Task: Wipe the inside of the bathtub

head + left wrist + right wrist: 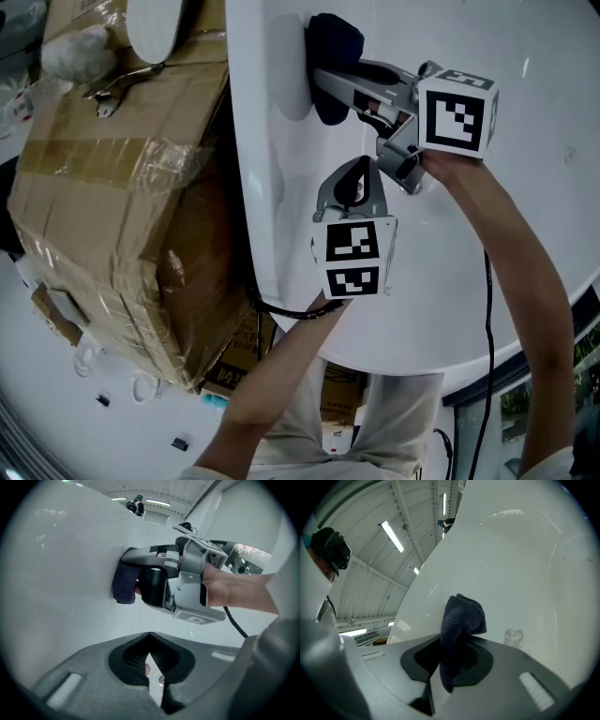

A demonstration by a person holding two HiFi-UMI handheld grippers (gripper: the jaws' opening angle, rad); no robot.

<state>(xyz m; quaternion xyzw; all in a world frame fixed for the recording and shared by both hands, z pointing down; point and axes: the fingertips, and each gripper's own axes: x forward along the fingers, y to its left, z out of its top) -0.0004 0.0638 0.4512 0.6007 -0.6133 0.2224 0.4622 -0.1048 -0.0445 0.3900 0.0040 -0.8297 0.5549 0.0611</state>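
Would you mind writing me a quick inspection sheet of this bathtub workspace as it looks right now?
Surface: white bathtub, with a faint grey mark on its inner wall.
Job's things: dark cloth held against the tub wall.
Clutter: taped cardboard box beside the tub.
Grippers: right gripper shut on the cloth; left gripper shut, empty.
Cables: black cables trailing from the grippers.
Surroundings: strip lights on a ribbed ceiling.
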